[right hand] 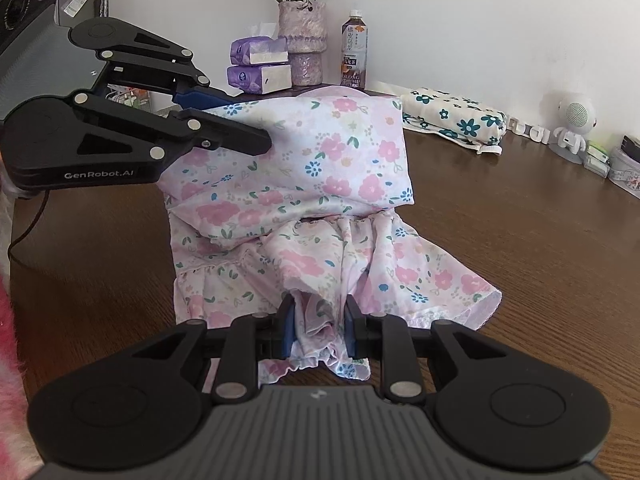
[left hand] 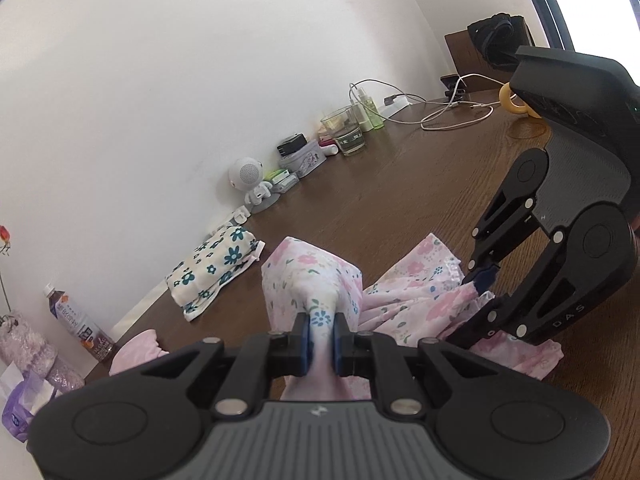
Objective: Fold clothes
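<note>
We hold pink floral garment [right hand: 304, 184] mid-counter [right hand: 540, 240], far part lifted, near ruffled hem trailing on wood. Left claw [left hand: 320, 334] clamped on bunched fabric; right claw [right hand: 318, 328] clamped on gathered hem. Open wood to our right. Folded blue-flower cloth [right hand: 452, 120] by wall beyond garment; bottle [right hand: 354, 50], vase [right hand: 302, 46], tissue packs [right hand: 260, 66] behind it.

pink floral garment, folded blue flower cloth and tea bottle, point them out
pink floral garment [right hand: 320, 160], right wrist view, on its raised upper fold
folded blue flower cloth [right hand: 452, 118], right wrist view, top face
tea bottle [right hand: 354, 54], right wrist view, label
</note>
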{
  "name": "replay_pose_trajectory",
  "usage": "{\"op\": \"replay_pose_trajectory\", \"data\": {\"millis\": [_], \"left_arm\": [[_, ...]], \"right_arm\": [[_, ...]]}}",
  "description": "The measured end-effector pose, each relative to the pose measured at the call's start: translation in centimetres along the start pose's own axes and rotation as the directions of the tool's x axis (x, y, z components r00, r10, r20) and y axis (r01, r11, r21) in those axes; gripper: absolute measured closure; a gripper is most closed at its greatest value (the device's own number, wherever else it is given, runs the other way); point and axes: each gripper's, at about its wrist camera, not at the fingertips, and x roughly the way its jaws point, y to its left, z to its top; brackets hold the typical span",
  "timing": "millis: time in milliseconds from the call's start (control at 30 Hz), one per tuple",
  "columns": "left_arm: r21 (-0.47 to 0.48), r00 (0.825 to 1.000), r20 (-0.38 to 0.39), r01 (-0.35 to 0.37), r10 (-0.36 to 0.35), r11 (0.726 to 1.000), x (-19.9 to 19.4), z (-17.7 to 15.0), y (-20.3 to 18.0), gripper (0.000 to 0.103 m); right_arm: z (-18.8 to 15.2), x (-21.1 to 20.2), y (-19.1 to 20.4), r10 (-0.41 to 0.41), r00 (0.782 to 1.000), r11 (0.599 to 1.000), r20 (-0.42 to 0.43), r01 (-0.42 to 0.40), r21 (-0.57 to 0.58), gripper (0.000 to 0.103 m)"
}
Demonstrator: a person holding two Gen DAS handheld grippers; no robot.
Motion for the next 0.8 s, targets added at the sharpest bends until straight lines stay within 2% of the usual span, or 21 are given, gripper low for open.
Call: {"op": "replay_pose_trajectory", "data": {"millis": [533, 667, 800], "left_arm": [[0.116, 0.993, 0.030, 0.112, -0.116, 0.987, 1.1, 1.5, -5.6, 0.092], [0.118, 0.991, 0.021, 0.128, -0.131, 0.985, 1.5, 1.3, -6.1, 0.092], [0.117, 0.991, 0.019, 0.126, -0.129, 0.985, 1.7, 1.2, -6.0, 0.092]], "right_arm": [[-0.7, 0.1, 0.6, -0.039, 0.999, 0.999, 0.035, 0.040, -0.014, 0.078], [-0.9, 0.0, 0.6, -0.040, 0.998, 0.999, 0.044, 0.040, -0.010, 0.078], [-1.3, -0.6, 0.3, -0.039, 0.998, 0.999, 0.053, 0.039, -0.007, 0.072]]}}
